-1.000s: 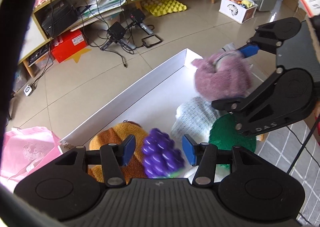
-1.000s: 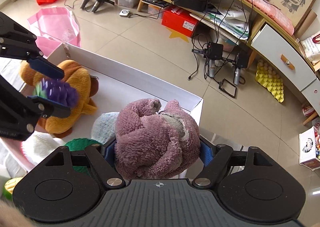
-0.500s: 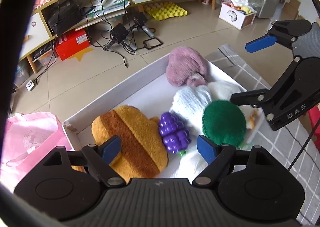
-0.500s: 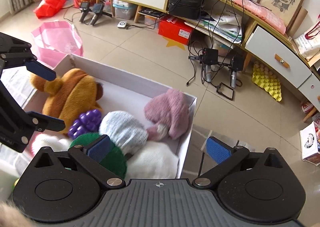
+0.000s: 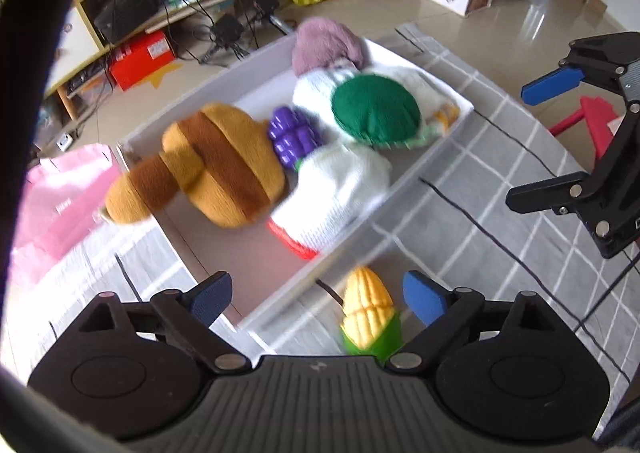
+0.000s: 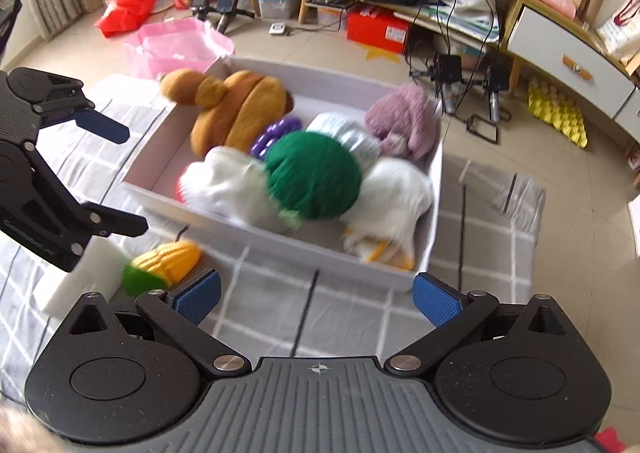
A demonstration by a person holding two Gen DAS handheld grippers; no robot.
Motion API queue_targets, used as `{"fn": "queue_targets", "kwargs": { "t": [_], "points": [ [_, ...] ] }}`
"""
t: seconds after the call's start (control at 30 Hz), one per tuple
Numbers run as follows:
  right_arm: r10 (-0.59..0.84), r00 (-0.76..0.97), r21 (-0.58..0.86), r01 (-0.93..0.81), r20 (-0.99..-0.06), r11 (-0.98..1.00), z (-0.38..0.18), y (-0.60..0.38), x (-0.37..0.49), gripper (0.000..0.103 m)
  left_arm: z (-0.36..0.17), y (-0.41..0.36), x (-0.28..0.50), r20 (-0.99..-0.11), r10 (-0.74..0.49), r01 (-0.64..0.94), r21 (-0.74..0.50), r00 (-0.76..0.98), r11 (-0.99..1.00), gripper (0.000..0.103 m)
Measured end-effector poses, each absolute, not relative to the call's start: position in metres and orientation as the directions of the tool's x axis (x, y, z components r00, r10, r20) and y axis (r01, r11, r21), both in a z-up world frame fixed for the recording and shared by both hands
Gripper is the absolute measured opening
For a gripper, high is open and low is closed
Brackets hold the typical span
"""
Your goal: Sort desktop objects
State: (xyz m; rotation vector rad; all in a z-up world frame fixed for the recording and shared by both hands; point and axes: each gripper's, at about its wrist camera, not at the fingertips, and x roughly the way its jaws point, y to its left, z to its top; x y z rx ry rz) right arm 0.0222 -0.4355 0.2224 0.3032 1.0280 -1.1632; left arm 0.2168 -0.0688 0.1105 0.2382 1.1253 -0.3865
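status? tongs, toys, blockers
Both tongs open, empty: left tongs, right tongs. Grapes and purple plush lie in the white box. Corn outside it. No blockers.

Both grippers let go & pulled back from box (image 6: pixel 280 229): left gripper (image 5: pixel 316 295) dropped grapes (image 5: pixel 294 133), right gripper (image 6: pixel 316 293) dropped purple plush (image 6: pixel 404 121) at box's 1 o'clock corner. Jaws just been opening, nothing between.

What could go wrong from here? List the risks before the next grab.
1. The white box is crowded: the green knit hat sits heaped on the white ones, so adding more may spill things over the rim.
2. The toy corn lies close against the box wall, so the open left gripper may knock the box while closing on it.
3. The right gripper, open and empty, works close by; they could collide.
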Motion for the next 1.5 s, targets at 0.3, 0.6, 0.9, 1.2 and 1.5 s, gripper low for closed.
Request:
{"fn": "queue_targets", "kwargs": {
  "t": [0.3,0.6,0.9,1.2,1.5],
  "points": [
    [-0.591,-0.001,-0.295,0.867,-0.807,0.401,0.206,-0.404,0.028,0.102,0.085,-0.1,0.201,-0.923,-0.155,0.44,0.017,0.351,0.898,0.102],
    [-0.594,-0.019,-0.309,0.867,-0.804,0.39,0.206,-0.396,0.017,0.102,0.05,-0.112,0.207,-0.948,-0.132,0.417,0.0,0.288,0.909,0.102],
    [-0.58,-0.029,-0.294,0.882,-0.814,0.369,0.194,-0.402,0.005,0.102,0.037,-0.107,0.204,-0.957,-0.142,0.409,-0.028,0.253,0.912,0.101],
    [-0.566,-0.037,-0.285,0.891,-0.823,0.355,0.182,-0.402,0.0,0.102,0.034,-0.104,0.194,-0.958,-0.151,0.416,-0.038,0.244,0.909,0.099],
    [-0.622,-0.048,-0.282,0.917,-0.782,0.284,0.182,-0.381,-0.011,0.102,0.066,-0.096,0.167,-0.929,-0.237,0.408,-0.106,0.284,0.907,0.102]
  ]
}}
